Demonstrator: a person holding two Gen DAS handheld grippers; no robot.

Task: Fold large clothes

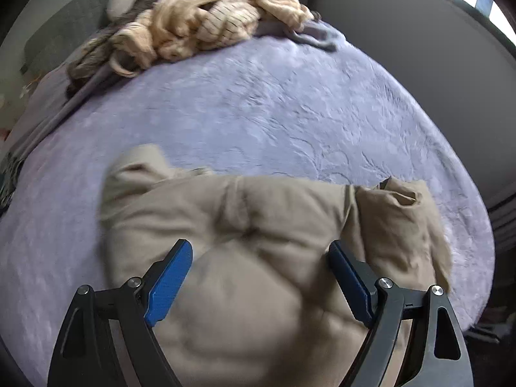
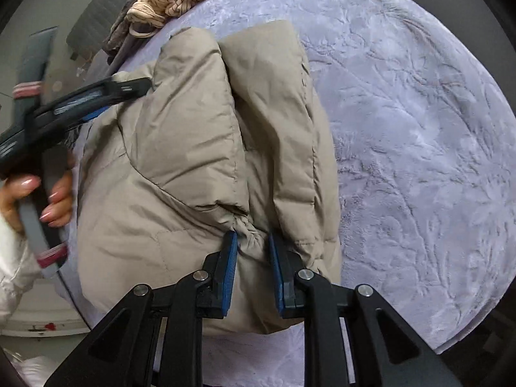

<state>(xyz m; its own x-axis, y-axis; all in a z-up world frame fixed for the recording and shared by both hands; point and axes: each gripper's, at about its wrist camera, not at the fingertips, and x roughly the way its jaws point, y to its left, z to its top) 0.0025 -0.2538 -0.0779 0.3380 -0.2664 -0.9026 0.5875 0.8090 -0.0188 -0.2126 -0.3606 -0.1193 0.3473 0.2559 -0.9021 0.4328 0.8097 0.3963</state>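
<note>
Lying folded on the fuzzy lavender bed cover (image 2: pixel 419 129), the puffy beige quilted jacket (image 2: pixel 193 148) fills the middle and lower left of the right wrist view. The right tool (image 2: pixel 253 251) pinches its gathered cuff, while the left tool (image 1: pixel 261 258) hangs wide open over it, touching nothing. Much bare cover stays free at right; a striped cream cloth pile (image 1: pixel 200 22) at the top is blurred.
</note>
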